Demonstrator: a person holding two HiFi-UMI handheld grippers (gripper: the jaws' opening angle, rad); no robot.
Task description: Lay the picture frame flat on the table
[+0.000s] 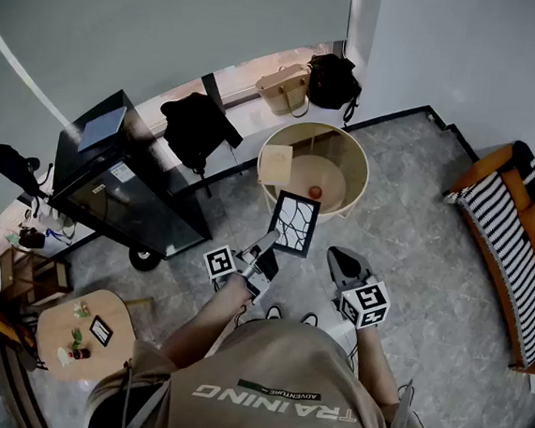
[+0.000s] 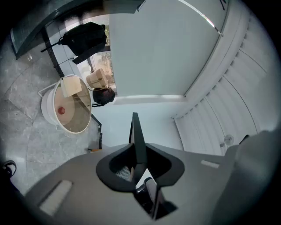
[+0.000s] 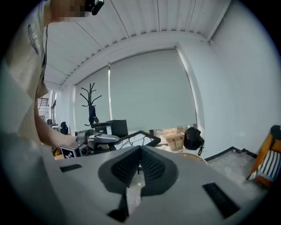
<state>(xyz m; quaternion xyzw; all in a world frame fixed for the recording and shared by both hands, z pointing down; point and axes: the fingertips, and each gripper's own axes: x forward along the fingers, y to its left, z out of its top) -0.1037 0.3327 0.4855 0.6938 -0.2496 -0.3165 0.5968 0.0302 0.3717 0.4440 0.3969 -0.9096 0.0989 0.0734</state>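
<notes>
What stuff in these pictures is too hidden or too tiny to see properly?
Picture frame front: left gripper view shows only its thin edge.
Frame's back: head view, it faces away, so any stand is hidden.
Small red thing on the round table: head view, too small to name.
Bits on the small wooden table: head view, too tiny.

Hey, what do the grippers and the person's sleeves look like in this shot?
Both the left gripper and the right gripper are grey, wedge-shaped bodies with dark ribbed fingers. Each carries a white cube with black square markers. The person wears a tan short-sleeved T-shirt with white print.
</notes>
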